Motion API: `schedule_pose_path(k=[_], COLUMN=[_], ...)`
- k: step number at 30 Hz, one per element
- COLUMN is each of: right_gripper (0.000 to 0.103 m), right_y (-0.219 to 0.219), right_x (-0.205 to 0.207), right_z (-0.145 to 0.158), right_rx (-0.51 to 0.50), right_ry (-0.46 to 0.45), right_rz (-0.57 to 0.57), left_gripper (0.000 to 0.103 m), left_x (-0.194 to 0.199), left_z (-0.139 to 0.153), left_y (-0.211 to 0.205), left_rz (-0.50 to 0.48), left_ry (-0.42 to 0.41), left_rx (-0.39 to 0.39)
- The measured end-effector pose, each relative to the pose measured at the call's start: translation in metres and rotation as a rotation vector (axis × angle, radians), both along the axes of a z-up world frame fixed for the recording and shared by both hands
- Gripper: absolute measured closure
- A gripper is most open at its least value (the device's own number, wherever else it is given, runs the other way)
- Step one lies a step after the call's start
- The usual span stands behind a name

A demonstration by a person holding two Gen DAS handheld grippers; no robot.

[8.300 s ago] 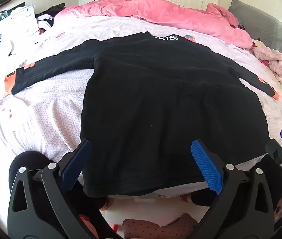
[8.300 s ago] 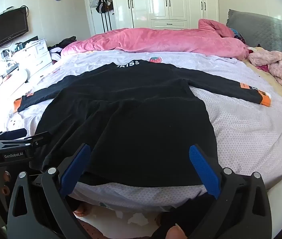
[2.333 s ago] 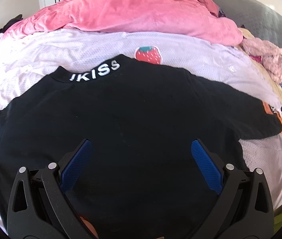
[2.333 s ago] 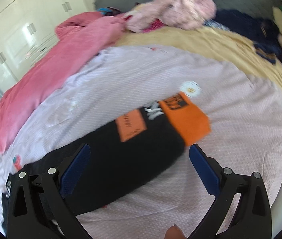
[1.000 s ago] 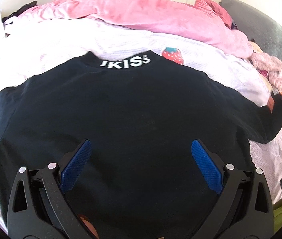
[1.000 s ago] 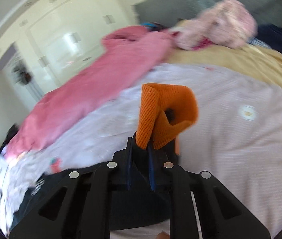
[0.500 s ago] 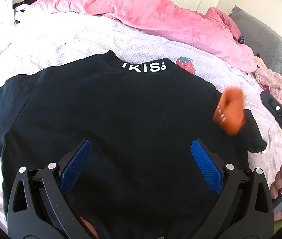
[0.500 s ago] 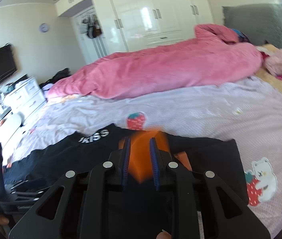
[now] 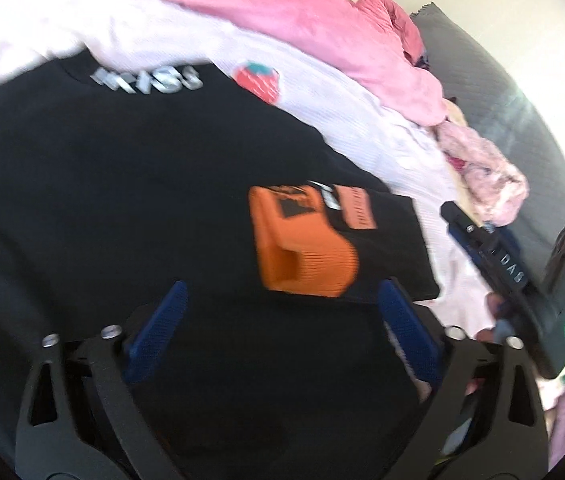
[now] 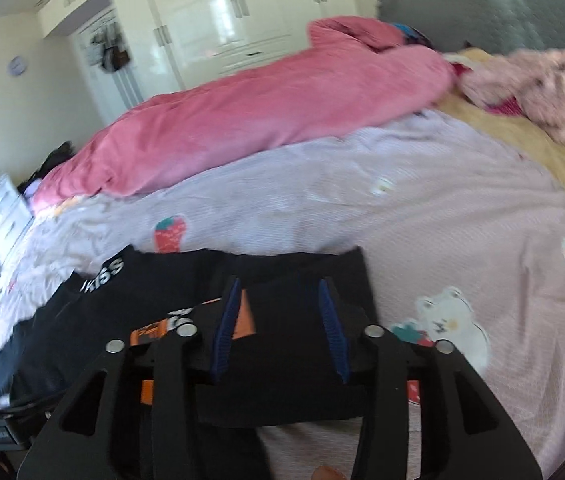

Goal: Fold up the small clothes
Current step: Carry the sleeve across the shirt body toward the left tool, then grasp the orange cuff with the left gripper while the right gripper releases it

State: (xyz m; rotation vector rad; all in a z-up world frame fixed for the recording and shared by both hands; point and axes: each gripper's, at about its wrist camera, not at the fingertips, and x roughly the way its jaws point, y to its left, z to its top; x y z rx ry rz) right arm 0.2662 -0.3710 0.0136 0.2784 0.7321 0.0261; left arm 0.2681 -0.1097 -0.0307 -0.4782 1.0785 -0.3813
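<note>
A black long-sleeved garment [image 9: 122,184] with white "KISS" letters on its collar lies flat on the bed. Its right sleeve is folded in over the body, and the orange cuff [image 9: 302,252] rests on the black cloth. My left gripper [image 9: 282,292] hovers over the garment's middle, its jaws wide but closing, with nothing pinched. The jaws of my right gripper [image 10: 279,286] are opening above the folded sleeve [image 10: 302,312], their pads clear of the cloth. The orange cuff [image 10: 247,318] shows beside its left pad. In the left wrist view the right gripper [image 9: 494,256] is at the right.
A pink duvet [image 10: 262,104] lies bunched across the far side of the bed. A fluffy pink garment [image 10: 542,84] sits by the grey headboard [image 10: 482,12]. The printed lilac sheet [image 10: 422,220] is bare to the right. White wardrobes [image 10: 222,12] stand behind.
My right gripper carried the orange cuff leftward over the garment's body, and its jaws have parted from the cuff, which now lies on the black cloth. My left gripper swung right and narrowed slightly.
</note>
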Motion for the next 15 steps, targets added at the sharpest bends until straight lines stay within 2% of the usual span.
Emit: schedule_pose_path(k=[3,5,10,11,12,13,14,15], right_gripper=[0.059,0.059,0.058,0.058,0.058,0.058,0.058,0.058], right_y=[-0.009,-0.01,-0.013,-0.013,-0.014,-0.015,-0.015,-0.017], right_x=[-0.003,-0.001,0.0,0.001,0.001,0.001,0.001,0.001], right_z=[-0.001,-0.001,-0.001,-0.001,-0.002,-0.002,-0.002,-0.003], right_rx=[-0.022,-0.077,-0.1,-0.102,-0.101,-0.1,-0.099,-0.099], right_ry=[0.001,-0.001,0.006,0.007,0.009,0.011,0.012,0.012], right_rz=[-0.039,-0.062,-0.081,-0.083,-0.086,-0.087,-0.089,-0.091], left_gripper=[0.041,0.042,0.042,0.049,0.064,0.072,0.093,0.096], left_x=[0.01,0.016,0.024,0.026,0.028,0.03,0.031,0.032], left_z=[-0.014,-0.023,-0.032,-0.032,-0.032,-0.033,-0.033,-0.034], left_y=[-0.009,-0.012,-0.02,-0.021,-0.023,-0.025,-0.025,-0.025], left_rz=[0.016,0.034,0.071,0.077,0.084,0.084,0.084,0.084], left_ry=[0.073,0.111,0.126,0.123,0.115,0.111,0.112,0.111], left_rx=[-0.07,-0.12,-0.177,-0.177,-0.175,-0.172,-0.167,-0.163])
